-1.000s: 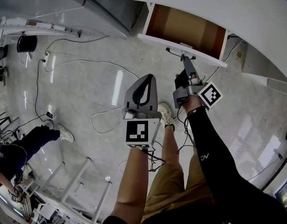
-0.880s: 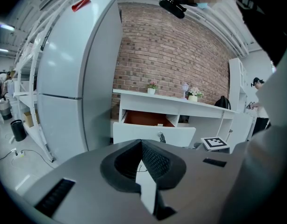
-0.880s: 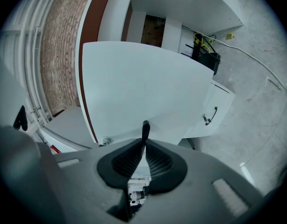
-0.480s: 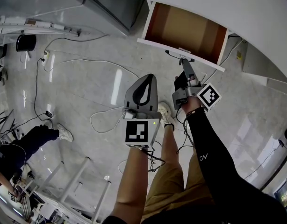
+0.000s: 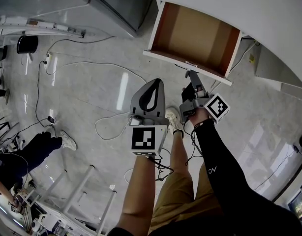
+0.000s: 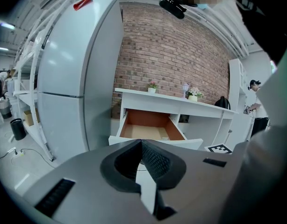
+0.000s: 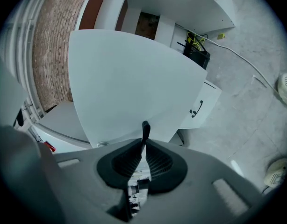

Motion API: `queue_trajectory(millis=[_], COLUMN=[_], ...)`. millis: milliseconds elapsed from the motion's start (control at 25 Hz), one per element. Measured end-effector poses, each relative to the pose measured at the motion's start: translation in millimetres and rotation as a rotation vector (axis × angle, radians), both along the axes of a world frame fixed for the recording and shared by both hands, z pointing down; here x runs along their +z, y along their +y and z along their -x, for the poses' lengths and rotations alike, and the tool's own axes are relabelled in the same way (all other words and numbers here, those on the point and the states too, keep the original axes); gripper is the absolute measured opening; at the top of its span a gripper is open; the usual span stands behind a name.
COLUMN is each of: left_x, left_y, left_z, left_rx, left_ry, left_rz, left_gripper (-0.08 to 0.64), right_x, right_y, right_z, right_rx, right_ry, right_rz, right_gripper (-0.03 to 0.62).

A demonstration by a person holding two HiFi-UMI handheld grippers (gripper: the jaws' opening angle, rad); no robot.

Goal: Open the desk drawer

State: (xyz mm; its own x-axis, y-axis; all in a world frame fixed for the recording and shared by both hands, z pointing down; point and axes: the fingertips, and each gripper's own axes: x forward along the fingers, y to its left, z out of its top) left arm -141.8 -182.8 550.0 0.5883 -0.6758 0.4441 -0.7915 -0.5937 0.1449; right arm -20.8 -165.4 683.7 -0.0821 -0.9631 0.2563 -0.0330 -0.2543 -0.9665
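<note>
Standing out from under the white desk (image 5: 229, 4), the drawer (image 5: 166, 58) is open, its brown inside bare and its white front panel facing the person. The right gripper (image 5: 191, 75) reaches to the middle of that front panel, and in the right gripper view its jaws are pinched narrow on the dark handle (image 7: 145, 130), whose end pokes up just above the pads (image 7: 157, 160), with the white panel filling the space behind. The left gripper (image 5: 155, 81) hangs apart from the drawer, over the pale floor (image 5: 92, 97) and just beside the right one. In the left gripper view its jaws meet at the tips with nothing between them, pointing toward the open drawer, with a tall fridge (image 6: 73, 78) to the left and a brick wall (image 6: 181, 55) behind the desk
</note>
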Motion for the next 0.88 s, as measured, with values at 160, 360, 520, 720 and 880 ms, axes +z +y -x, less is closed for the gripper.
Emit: queue_trajectory(millis=[160, 360, 520, 720, 880], left_x=[0.8, 1.6, 3.2, 5.2, 6.6], left_y=[1.0, 1.7, 3.4, 5.3, 4.4], left_z=[3.9, 7.3, 10.7, 12.4, 11.8], left_rx=[-0.001, -0.003, -0.006, -0.008, -0.01], left_ry=[-0.001, 0.007, 0.002, -0.006, -0.004], left_rz=[0.001, -0.002, 0.004, 0.011, 0.012], left_gripper=[0.008, 0.008, 0.008, 0.008, 0.008], right_x=[6.3, 18.2, 24.1, 24.2, 26.0], right_y=[10.9, 24.8, 34.3, 38.0, 38.2], right_z=[11.0, 21.8, 26.7, 31.1, 31.0], right_rx=[-0.022, -0.047, -0.054, -0.057, -0.054], right_ry=[-0.008, -0.005, -0.006, -0.011, -0.011], right_rz=[0.021, 0.055, 0.076, 0.086, 0.089], right_gripper=[0.029, 0.029, 0.029, 0.029, 0.029])
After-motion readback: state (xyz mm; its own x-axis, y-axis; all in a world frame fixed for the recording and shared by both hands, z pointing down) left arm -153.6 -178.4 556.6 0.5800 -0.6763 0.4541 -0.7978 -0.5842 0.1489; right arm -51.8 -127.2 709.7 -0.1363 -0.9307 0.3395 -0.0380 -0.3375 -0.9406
